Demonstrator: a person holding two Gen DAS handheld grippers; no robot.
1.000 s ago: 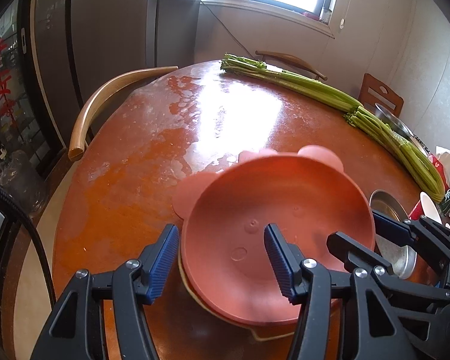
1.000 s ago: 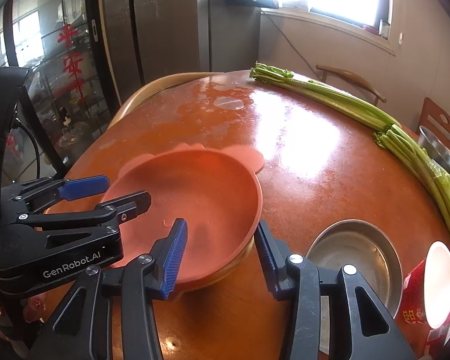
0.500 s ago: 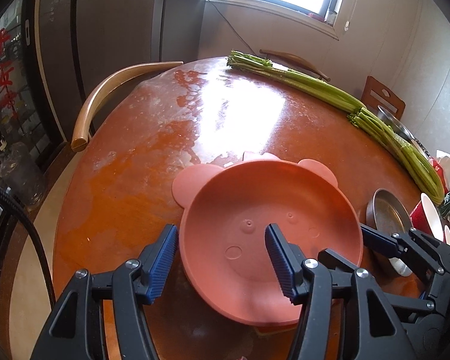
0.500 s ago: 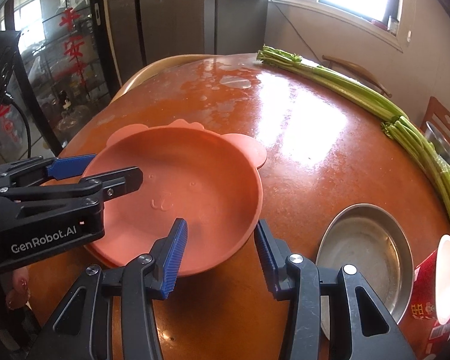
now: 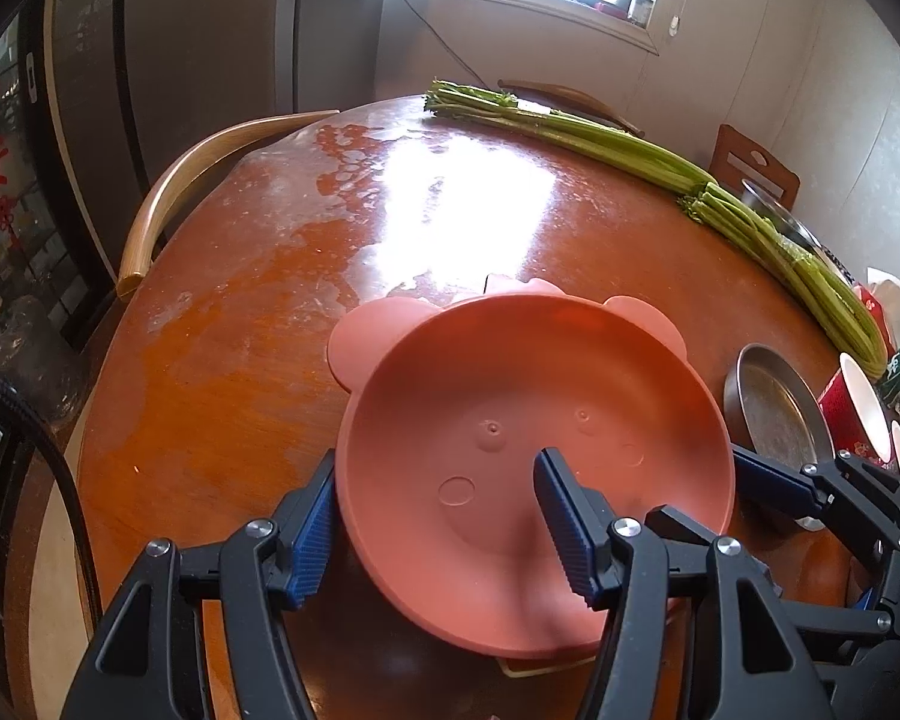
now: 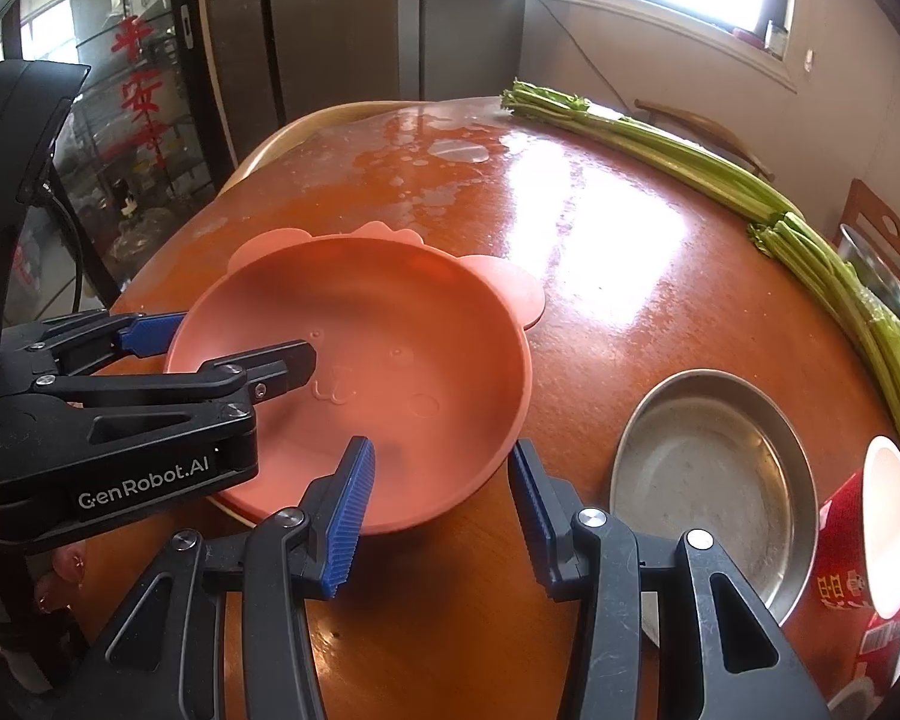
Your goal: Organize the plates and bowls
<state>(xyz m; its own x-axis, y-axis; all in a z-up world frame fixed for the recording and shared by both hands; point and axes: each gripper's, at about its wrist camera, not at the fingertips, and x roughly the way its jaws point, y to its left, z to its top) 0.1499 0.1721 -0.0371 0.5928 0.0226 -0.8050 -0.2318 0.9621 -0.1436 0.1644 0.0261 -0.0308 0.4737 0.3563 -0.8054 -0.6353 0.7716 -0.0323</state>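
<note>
A pink bear-eared plate (image 5: 510,420) lies on the round wooden table, stacked on a pale plate whose rim peeks out beneath it (image 5: 540,663). It also shows in the right wrist view (image 6: 390,360). My left gripper (image 5: 438,534) is open, its jaws straddling the plate's near-left rim. My right gripper (image 6: 438,498) is open, its jaws straddling the plate's near-right rim. A steel plate (image 6: 708,480) lies to the right of the pink one (image 5: 774,414).
Long green celery stalks (image 5: 660,162) run along the far and right side of the table. A red paper cup (image 6: 858,546) stands at the right edge. A wooden chair back (image 5: 192,180) curves at the table's left. Wet patches (image 5: 342,180) cover the far tabletop.
The pink plate has come down from a raised tilt to lie flat on the stack. Both grippers have drawn back a little, still open around its rim.
</note>
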